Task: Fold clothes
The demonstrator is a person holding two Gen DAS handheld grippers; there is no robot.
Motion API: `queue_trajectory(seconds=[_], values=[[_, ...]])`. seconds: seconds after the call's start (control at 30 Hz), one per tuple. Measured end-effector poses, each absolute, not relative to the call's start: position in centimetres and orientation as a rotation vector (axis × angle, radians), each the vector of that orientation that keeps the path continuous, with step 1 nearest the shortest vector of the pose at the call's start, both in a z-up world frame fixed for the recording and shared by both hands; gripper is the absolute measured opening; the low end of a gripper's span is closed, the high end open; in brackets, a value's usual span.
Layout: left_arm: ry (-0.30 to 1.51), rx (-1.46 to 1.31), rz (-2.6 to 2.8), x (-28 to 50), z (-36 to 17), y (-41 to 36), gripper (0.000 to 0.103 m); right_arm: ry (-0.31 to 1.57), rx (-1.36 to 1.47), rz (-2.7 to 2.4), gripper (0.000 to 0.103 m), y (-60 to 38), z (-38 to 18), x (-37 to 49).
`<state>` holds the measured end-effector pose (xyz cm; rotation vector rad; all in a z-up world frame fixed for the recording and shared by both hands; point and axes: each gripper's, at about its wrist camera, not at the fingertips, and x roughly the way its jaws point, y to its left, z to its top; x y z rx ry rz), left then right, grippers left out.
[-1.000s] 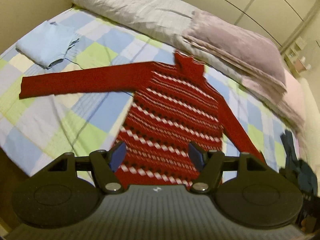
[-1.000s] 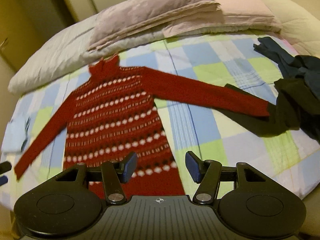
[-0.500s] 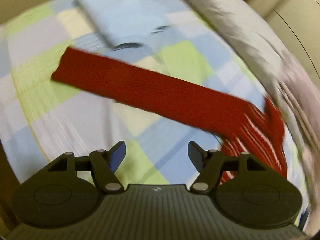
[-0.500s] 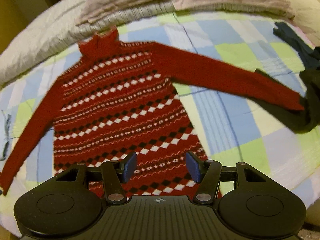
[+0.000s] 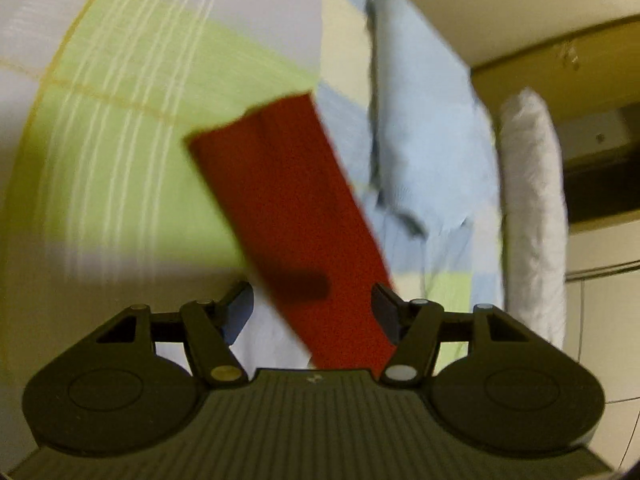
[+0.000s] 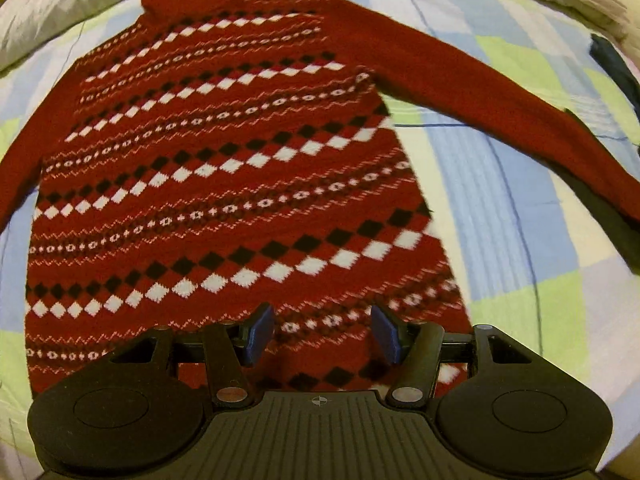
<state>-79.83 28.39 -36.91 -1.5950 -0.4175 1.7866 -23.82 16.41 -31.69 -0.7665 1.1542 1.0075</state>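
Note:
A red knitted sweater [image 6: 224,168] with white and black diamond bands lies flat on the checked bedspread [image 6: 496,200], collar at the far side and both sleeves spread out. My right gripper [image 6: 322,334] hovers open over the hem, nothing between its fingers. In the left wrist view the plain red left sleeve [image 5: 288,216] runs up from between the fingers to its cuff. My left gripper [image 5: 312,310] is open, its fingers standing either side of the sleeve, just above it.
A folded light blue garment [image 5: 424,152] lies right beside the sleeve. A white pillow [image 5: 532,216] lines the bed edge beyond it. Dark clothes [image 6: 612,64] are heaped at the right, partly under the right cuff. Pale bedding [image 6: 80,4] lies behind the collar.
My left gripper has swung left from the sweater's body along the sleeve and dropped close over it near the cuff. My right gripper has moved in lower over the hem.

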Motion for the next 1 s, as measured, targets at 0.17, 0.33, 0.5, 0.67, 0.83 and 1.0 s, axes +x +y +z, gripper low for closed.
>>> queue_trajectory(seconds=[0.17, 0.33, 0.5, 0.67, 0.83, 1.0], values=[[-0.375, -1.534, 1.850, -79.9, -37.3, 29.0, 0.008, 1.153, -0.782, 1.028, 0.057, 17.3, -32.9, -24.0], [-0.282, -1.348, 1.924, -77.0, -34.6, 29.6, 0.007, 1.142, -0.763, 1.023, 0.057, 17.1, -32.5, -21.9], [-0.213, -1.079, 1.753, -69.3, -28.1, 31.2, 0.006, 1.124, -0.701, 0.982, 0.057, 16.6, -31.3, -17.8], [-0.179, -0.923, 1.331, -55.5, -22.1, 32.3, 0.006, 1.105, -0.640, 0.940, 0.057, 16.2, -30.2, -13.7], [-0.057, -0.957, 0.817, -40.6, -21.4, 32.3, 0.013, 1.084, -0.567, 0.918, 0.057, 16.4, -29.3, -10.1], [0.271, -1.060, 0.822, -34.0, -28.1, 31.2, 0.026, 1.095, -0.450, 0.927, 0.057, 17.9, -29.6, -7.7]])
